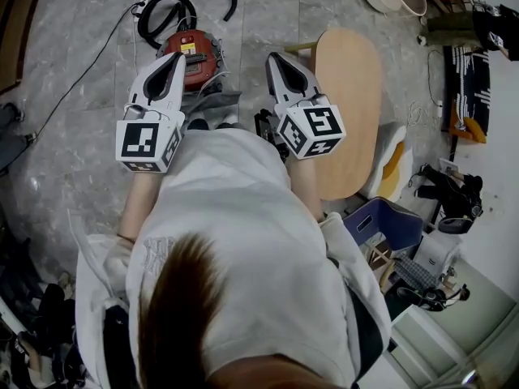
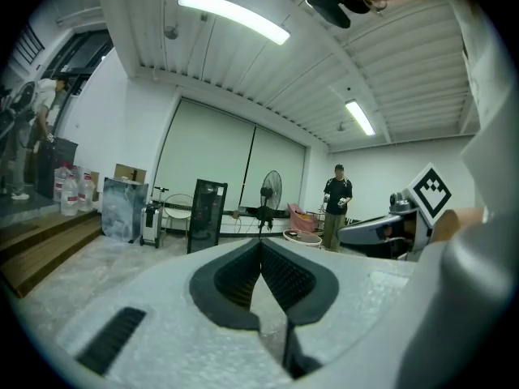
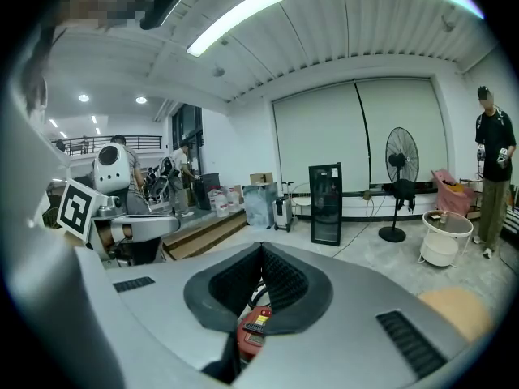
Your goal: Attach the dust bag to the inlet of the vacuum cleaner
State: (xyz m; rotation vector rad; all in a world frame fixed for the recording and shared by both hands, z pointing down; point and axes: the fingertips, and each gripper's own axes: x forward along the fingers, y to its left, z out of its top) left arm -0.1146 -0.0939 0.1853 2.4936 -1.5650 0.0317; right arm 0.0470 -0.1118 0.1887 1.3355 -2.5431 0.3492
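Both claws are shut with nothing between the jaws: the left gripper (image 1: 173, 61) and the right gripper (image 1: 277, 59) are held side by side above the floor. The red vacuum cleaner (image 1: 193, 51) is seen at twelve o'clock of the left one. A grey piece (image 1: 212, 104), perhaps the dust bag, lies at its six o'clock; whether it is fitted to the inlet cannot be told

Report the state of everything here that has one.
left claw, shut, empty.
right claw, shut, empty.
vacuum cleaner, standing on the floor.
black hose, looped on the floor behind the vacuum cleaner.
dust bag, lying by the vacuum cleaner, not held.
ceiling light, on.
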